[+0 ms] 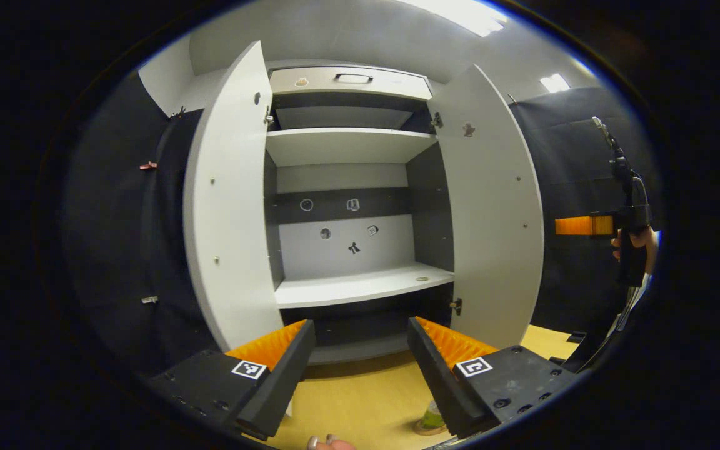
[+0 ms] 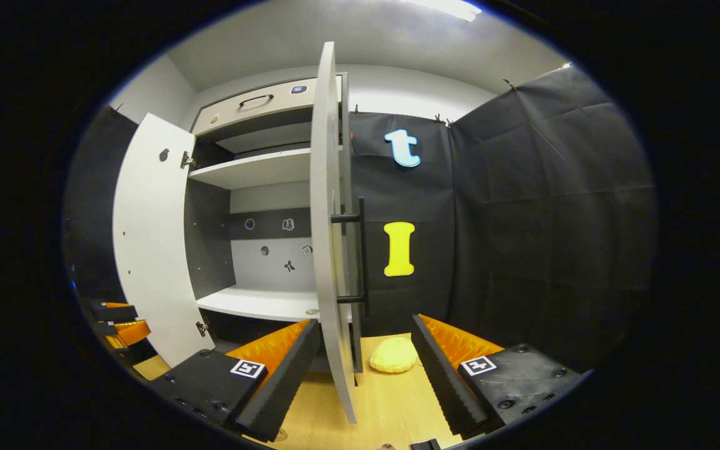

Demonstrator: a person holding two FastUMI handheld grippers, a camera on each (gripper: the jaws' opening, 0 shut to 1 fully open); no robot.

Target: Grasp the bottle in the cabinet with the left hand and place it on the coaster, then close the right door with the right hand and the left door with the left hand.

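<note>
A: Right gripper view, right door (image 2: 325, 187): where, how to handle?
B: Open, edge-on, near right gripper (image 2: 365, 322), spread wide. Left gripper (image 1: 360, 322) spread too. Stiff, probably light on hinges; best pushed at bar handle (image 2: 361, 256).

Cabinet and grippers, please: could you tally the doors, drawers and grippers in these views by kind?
Doors: 2, left door and right door, both open
Drawers: 1, top drawer
Grippers: 2, left gripper and right gripper
Total: 5
</note>
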